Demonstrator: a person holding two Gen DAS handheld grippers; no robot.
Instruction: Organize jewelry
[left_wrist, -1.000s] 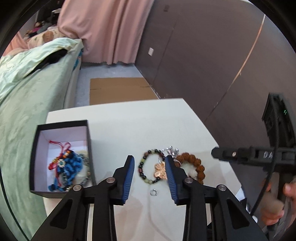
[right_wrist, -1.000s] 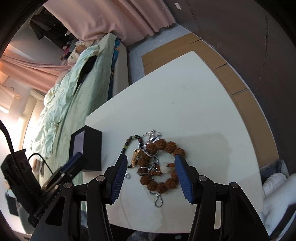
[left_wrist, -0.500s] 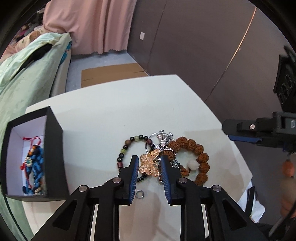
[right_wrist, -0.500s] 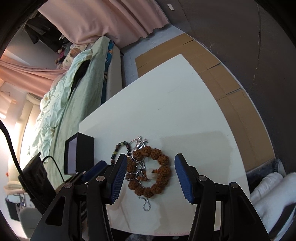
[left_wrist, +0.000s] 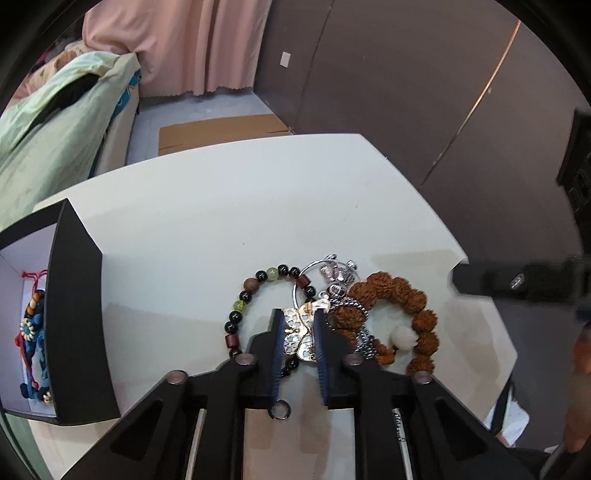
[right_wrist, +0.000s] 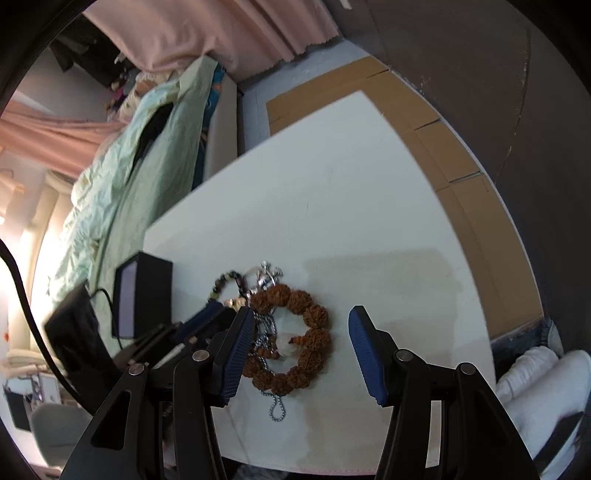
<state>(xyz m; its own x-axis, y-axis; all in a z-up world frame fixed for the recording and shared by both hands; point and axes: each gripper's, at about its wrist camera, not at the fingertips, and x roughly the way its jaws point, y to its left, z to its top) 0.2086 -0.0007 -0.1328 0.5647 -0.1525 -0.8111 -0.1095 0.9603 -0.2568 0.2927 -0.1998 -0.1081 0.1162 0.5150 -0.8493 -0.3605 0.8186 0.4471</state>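
Observation:
A gold butterfly pendant (left_wrist: 301, 334) lies on the white table (left_wrist: 221, 206), and my left gripper (left_wrist: 298, 314) is shut on it, both blue pads pressing its wings. Around it lie a dark mixed-bead bracelet (left_wrist: 236, 317), a silver ring with charms (left_wrist: 334, 275) and a brown knobbly bead bracelet (left_wrist: 417, 302). In the right wrist view my right gripper (right_wrist: 302, 313) hovers open over the brown bracelet (right_wrist: 314, 317), its pads on either side and apart from it. A silver ball chain (right_wrist: 277, 408) trails toward the camera.
An open black box (left_wrist: 74, 314) with a white lining stands at the table's left and holds blue and red beaded pieces (left_wrist: 35, 332). A small metal ring (left_wrist: 280, 410) lies under my left gripper. A bed with a green quilt (left_wrist: 55, 122) is beyond the table, cardboard (left_wrist: 221, 129) on the floor.
My left gripper has come down and forward onto the butterfly pendant, and its jaws have closed on it. The right gripper has kept its opening and barely shifted.

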